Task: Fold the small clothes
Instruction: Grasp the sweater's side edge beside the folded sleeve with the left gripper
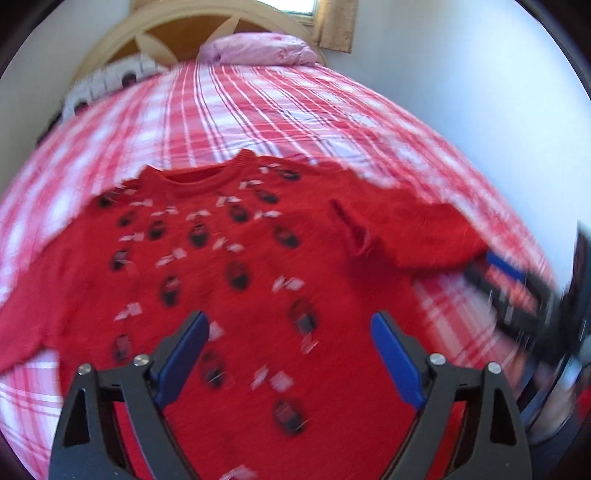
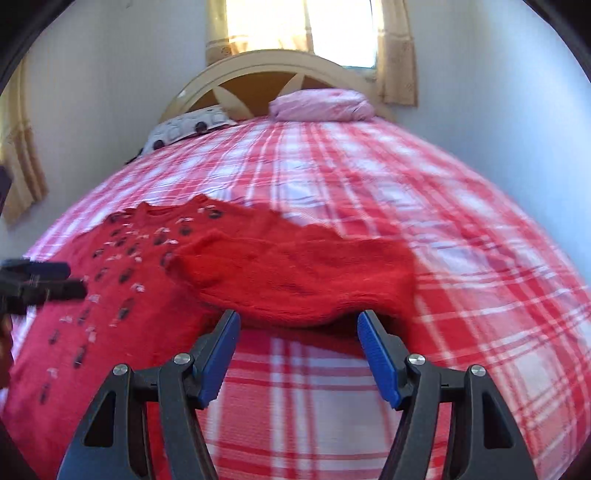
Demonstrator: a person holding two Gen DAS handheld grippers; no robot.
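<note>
A small red sweater (image 1: pixel 236 258) with dark and white patches lies face up on the plaid bed, neck away from me. My left gripper (image 1: pixel 290 325) is open and empty above the sweater's lower body. The sweater's right sleeve (image 2: pixel 295 273) stretches out to the right over the bedcover. My right gripper (image 2: pixel 297 323) is open, jaws wide, its tips at the near edge of that sleeve without holding it. The right gripper also shows blurred at the right edge of the left wrist view (image 1: pixel 517 291). The left gripper shows at the left edge of the right wrist view (image 2: pixel 40 284).
The bed has a red and white plaid cover (image 2: pixel 406 192). A pink pillow (image 2: pixel 321 105) and a patterned pillow (image 2: pixel 184 127) lie by the cream headboard (image 2: pixel 258 70). White walls and a curtained window (image 2: pixel 303 26) stand behind.
</note>
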